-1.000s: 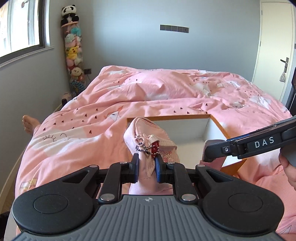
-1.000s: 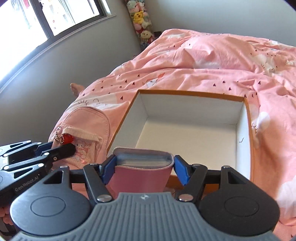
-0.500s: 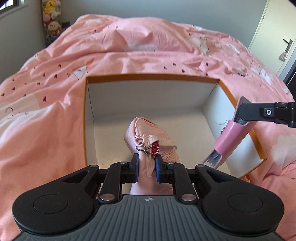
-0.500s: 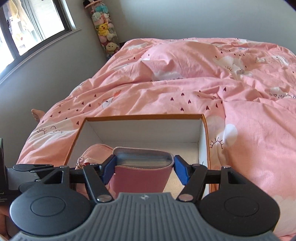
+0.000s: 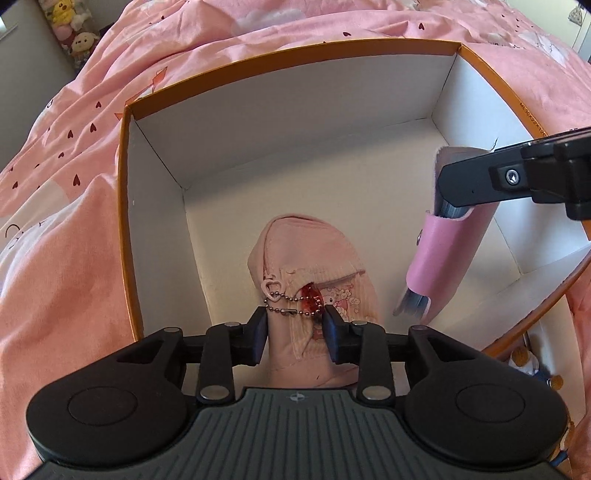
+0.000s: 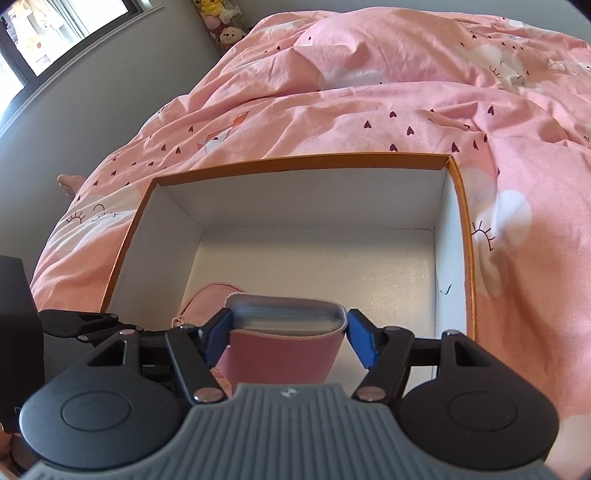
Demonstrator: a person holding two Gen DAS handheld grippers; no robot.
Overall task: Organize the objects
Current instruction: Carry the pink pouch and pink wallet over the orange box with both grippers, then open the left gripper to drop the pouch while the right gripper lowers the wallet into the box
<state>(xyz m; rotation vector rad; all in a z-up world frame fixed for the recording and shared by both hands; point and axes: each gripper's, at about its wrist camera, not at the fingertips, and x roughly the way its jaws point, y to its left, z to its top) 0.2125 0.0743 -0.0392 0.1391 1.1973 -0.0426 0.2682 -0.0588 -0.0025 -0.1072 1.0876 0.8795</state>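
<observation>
Now that both grippers have dropped from above the bed into the box (image 5: pixel 155 206), which a second ago sat only at mid-frame, it fills both views, so both items look close to release. In the left wrist view the left gripper (image 5: pixel 295 328) is closed tight on the pink pouch (image 5: pixel 314 266), pads pinching its lower end at lower centre of frame; the pouch hangs over the white box floor, contact with the floor not clear from here. At right of that frame the right gripper (image 5: pixel 476 181) is clamped on the pink card case (image 5: pixel 447 251), tilted, inside the box near its right wall. In the right wrist view the same case (image 6: pixel 284 354) sits between the blue pads (image 6: pixel 360 341) at lower centre, jaws fairly wide apart but holding it across its width.

Materials: pouch is soft pale-pink fabric, ribbed panel with cartoon print, zip, heart puller, metal ball chain (image 5: pixel 291 301) and a red glossy charm (image 5: pixel 312 297); floppy, will slump. Card case is smooth pink, leather-like, sleeve-shaped, grey stacked edges showing at the open end, blurred. Box is stiff cardboard, white matte inside, orange outside and rim, rectangular, deep. It rests on a wrinkled pink duvet (image 6: pixel 369 110) with dark heart prints. Plush toys (image 6: pixel 225 26) sit at upper left of the frame.
</observation>
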